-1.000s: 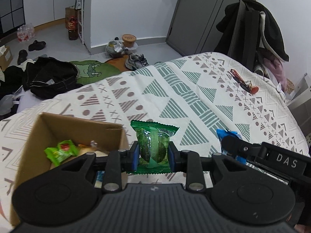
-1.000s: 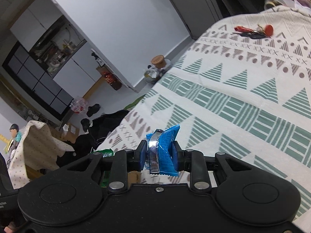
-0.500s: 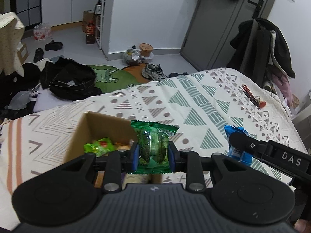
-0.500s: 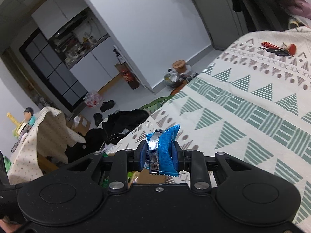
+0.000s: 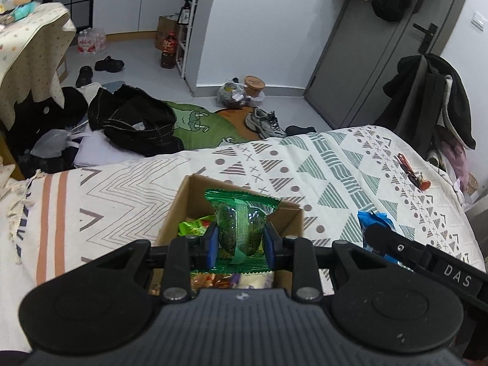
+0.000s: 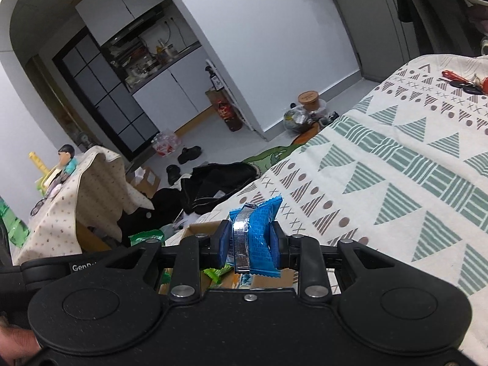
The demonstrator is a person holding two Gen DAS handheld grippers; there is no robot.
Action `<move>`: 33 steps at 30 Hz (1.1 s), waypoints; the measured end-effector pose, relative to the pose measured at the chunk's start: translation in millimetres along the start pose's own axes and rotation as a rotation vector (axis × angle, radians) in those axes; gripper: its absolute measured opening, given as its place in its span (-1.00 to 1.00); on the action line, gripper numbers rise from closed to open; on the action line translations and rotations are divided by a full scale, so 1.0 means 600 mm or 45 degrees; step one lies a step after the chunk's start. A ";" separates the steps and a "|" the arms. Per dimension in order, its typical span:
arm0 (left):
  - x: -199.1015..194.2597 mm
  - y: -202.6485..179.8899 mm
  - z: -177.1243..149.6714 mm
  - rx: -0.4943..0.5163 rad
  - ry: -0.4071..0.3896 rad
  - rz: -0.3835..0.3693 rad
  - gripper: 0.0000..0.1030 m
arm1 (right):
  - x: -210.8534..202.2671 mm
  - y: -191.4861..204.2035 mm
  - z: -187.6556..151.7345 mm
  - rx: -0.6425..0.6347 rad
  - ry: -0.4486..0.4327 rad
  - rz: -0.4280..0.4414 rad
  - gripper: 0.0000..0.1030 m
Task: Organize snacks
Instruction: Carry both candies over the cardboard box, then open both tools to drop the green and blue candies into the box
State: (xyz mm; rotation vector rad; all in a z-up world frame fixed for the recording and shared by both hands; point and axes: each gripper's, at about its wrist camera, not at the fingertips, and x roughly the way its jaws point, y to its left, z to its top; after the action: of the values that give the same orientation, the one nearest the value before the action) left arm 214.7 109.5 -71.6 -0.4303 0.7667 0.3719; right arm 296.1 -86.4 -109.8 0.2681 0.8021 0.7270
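Bedspread [image 5: 305, 164] unchanged; both tools now over the cardboard box [image 5: 183, 204] (two packets): left tool [image 5: 241, 244] pinching green packet [image 5: 239, 222], right tool [image 6: 250, 248] pinching blue packet [image 6: 257, 238].

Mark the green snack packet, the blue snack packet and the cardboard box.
green snack packet [image 5: 241, 228], left wrist view, clear middle of the wrapper
blue snack packet [image 6: 259, 238], right wrist view, blue face
cardboard box [image 5: 180, 207], left wrist view, left wall

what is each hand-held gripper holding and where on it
Left hand-held gripper pinches a green snack packet across its middle. Right hand-held gripper pinches a blue snack packet across its middle.
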 end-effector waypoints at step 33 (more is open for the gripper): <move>0.054 0.097 0.027 -0.070 0.156 0.008 -0.05 | 0.097 0.069 -0.028 -0.076 0.154 0.071 -0.24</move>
State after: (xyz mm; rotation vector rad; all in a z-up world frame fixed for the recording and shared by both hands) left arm 218.2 172.4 -98.4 -0.5061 0.8790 0.3758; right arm 291.0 -17.2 -134.1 0.1951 0.8890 0.8242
